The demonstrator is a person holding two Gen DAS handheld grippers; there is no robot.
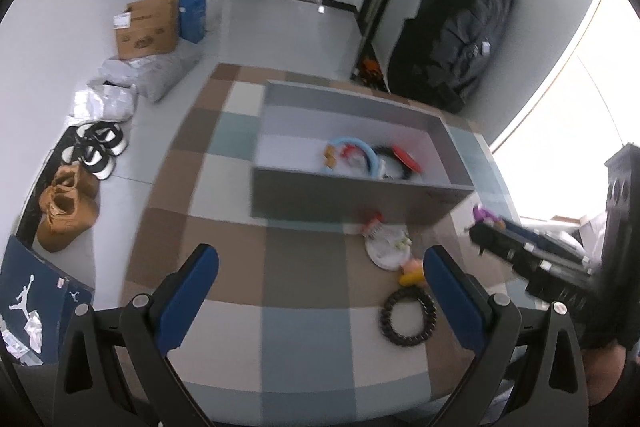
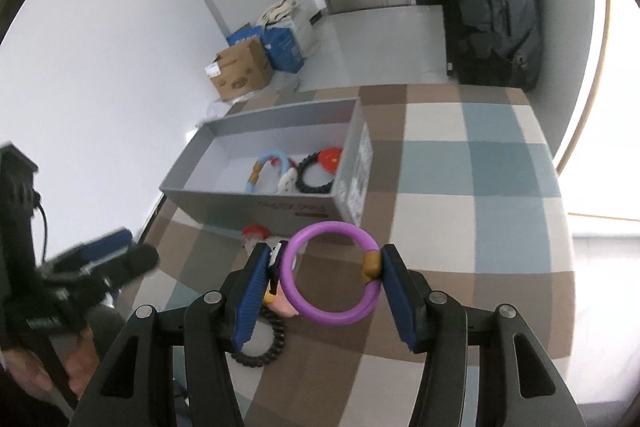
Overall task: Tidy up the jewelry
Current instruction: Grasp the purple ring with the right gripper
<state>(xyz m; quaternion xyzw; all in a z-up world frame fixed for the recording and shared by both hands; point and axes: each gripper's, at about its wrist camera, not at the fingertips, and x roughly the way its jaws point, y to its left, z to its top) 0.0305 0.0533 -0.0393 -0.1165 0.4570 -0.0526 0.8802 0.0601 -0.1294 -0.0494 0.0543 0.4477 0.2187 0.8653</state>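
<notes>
Right wrist view: right gripper point(image 2: 322, 283) clamped on purple bangle point(image 2: 304, 301), blue pads pressing on it from both sides, ring lifted off the table.
Bangle detail: tan bead point(image 2: 371, 265) on the ring sits against the right pad.
Left gripper point(image 1: 320, 287): jaws wide apart, nothing between them, hanging over the checkered tablecloth point(image 1: 224, 187).
Grey box point(image 1: 352, 199): open-topped, on the cloth beyond both grippers.
Box contents: blue bangle point(image 1: 362, 147), black coil band point(image 2: 316, 175) and a red piece point(image 1: 406, 157), bunched toward one end.
Loose on cloth: black coil hair tie point(image 1: 408, 315), white round item point(image 1: 386, 247) and a small yellow-pink piece point(image 1: 412, 273), all near the box front.
Right gripper from left wrist view: blurred, at right edge beside the box corner point(image 1: 524, 251), a bit of purple showing at its tip.
Floor: shoes point(image 1: 68, 211), cardboard box point(image 1: 148, 27), black bag point(image 1: 452, 39).
</notes>
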